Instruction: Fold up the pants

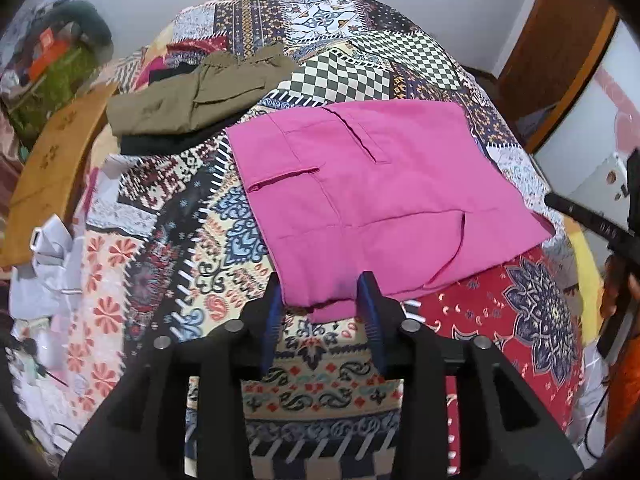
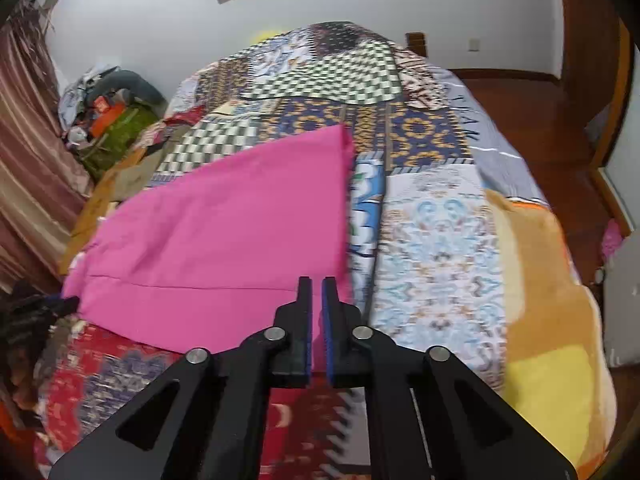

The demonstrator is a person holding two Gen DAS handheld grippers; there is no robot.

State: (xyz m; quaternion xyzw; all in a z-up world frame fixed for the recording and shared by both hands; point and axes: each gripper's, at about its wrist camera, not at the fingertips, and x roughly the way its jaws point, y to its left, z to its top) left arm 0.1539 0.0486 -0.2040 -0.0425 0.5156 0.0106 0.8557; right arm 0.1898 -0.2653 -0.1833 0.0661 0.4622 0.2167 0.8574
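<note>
**On the patchwork bed, pink pants half folded**

Over the patterned bedspread (image 1: 168, 240), the pink pants (image 1: 380, 200) lie folded into a flat rectangle near the middle. The left gripper (image 1: 320, 292) has its jaws spread wide at the near corner, with a bit of pink fabric sitting between them, not pinched. The right gripper (image 2: 317, 292) looks nearly closed, with only a thin slit between its pads; I can't tell whether it's pinching the pants' edge.

Biggest risk, I'd say: the left grabs only the top layer at that corner, so the fold slides apart when lifted. An uneven pull between both sides would skew it too.

Olive pants (image 1: 192, 100) sit already folded further back to the left, so folding that way could bump them.
</note>
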